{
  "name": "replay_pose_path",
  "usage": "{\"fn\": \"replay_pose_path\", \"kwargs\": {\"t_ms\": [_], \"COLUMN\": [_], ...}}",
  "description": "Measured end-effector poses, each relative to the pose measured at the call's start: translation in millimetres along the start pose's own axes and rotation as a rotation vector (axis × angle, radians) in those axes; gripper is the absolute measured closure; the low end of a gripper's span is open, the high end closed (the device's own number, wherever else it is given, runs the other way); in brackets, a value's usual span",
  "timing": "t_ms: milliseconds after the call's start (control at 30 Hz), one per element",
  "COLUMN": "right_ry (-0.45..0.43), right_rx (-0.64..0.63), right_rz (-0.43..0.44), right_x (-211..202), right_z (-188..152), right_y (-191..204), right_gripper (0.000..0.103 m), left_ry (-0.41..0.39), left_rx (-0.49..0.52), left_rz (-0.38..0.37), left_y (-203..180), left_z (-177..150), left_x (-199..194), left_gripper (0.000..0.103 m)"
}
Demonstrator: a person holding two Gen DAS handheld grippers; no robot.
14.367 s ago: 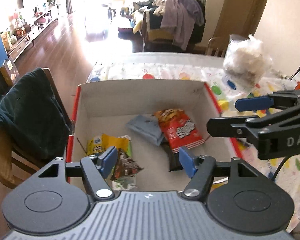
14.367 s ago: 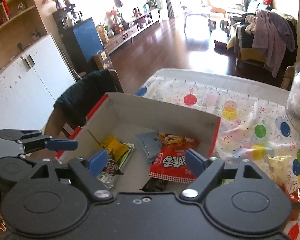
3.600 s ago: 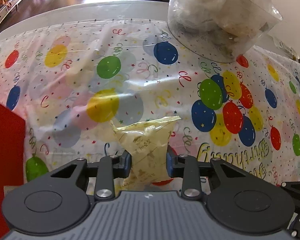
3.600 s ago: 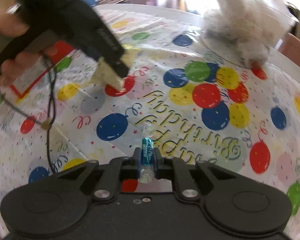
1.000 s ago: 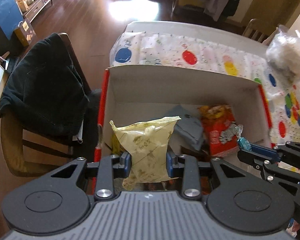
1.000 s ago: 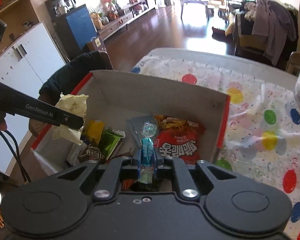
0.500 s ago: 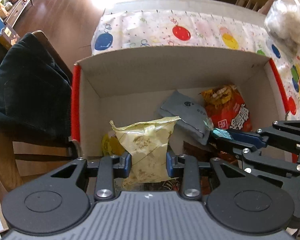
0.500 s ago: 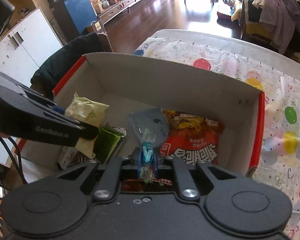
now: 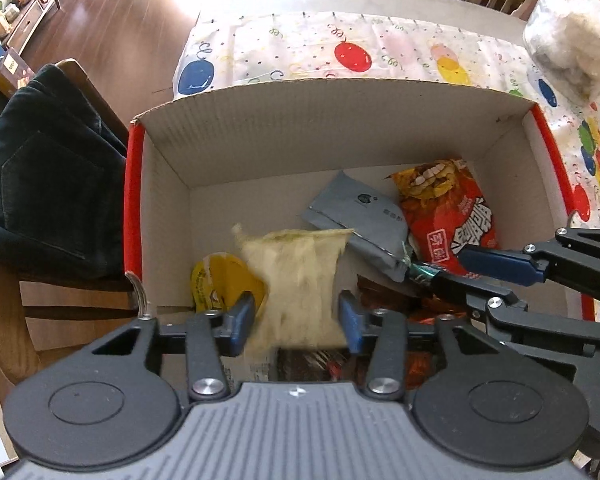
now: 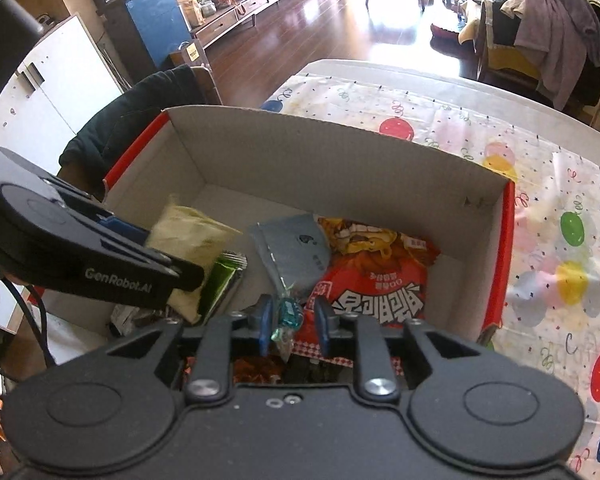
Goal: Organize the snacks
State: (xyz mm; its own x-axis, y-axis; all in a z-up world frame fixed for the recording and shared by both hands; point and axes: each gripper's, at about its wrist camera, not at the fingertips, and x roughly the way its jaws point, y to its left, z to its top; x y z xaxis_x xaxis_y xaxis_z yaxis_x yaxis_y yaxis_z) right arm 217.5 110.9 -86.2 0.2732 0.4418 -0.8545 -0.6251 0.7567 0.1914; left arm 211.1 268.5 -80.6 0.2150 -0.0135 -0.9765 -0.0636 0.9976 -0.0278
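A cardboard box (image 9: 340,128) with red rims stands on the table and holds a red snack bag (image 9: 452,216), a grey packet (image 9: 360,216) and a yellow packet (image 9: 220,284). My left gripper (image 9: 298,322) is open over the box; the pale yellow bag (image 9: 300,280) is blurred between its spread fingers, dropping. My right gripper (image 10: 291,326) is open over the box (image 10: 340,168); the teal wrapped candy (image 10: 288,320) is loose between its fingers. The right gripper shows in the left wrist view (image 9: 448,268), and the pale bag in the right wrist view (image 10: 188,240).
A balloon-print tablecloth (image 9: 380,52) covers the table. A clear bag of white stuff (image 9: 572,36) lies at the far right. A chair draped with dark clothing (image 9: 40,184) stands left of the box. A green packet (image 10: 220,280) lies in the box.
Both grippers have opened over the box. The pale yellow bag and the teal candy have been let go and are falling or loose between the fingers.
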Motion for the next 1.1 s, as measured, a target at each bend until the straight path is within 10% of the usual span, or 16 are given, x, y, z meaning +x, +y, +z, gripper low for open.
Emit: {"fn": "replay_pose_path", "kwargs": {"t_ms": [367,1100], "right_ry": [-0.035,-0.249], "right_rx": [-0.005,-0.023], "right_rz": [0.015,0.030], "right_x": [-28,-123], "right_z": [-15,-47], "right_y": [1,-1], "right_gripper": [0.068,0.009], "left_ry": [-0.143,-0.461], "left_rx": [-0.014,-0.019], "left_rz": [-0.013,-0.044], "left_y": [-3,-25], "left_z": [-24,-94], "left_x": [-37,-116], "left_gripper": [0.040,0.026]}}
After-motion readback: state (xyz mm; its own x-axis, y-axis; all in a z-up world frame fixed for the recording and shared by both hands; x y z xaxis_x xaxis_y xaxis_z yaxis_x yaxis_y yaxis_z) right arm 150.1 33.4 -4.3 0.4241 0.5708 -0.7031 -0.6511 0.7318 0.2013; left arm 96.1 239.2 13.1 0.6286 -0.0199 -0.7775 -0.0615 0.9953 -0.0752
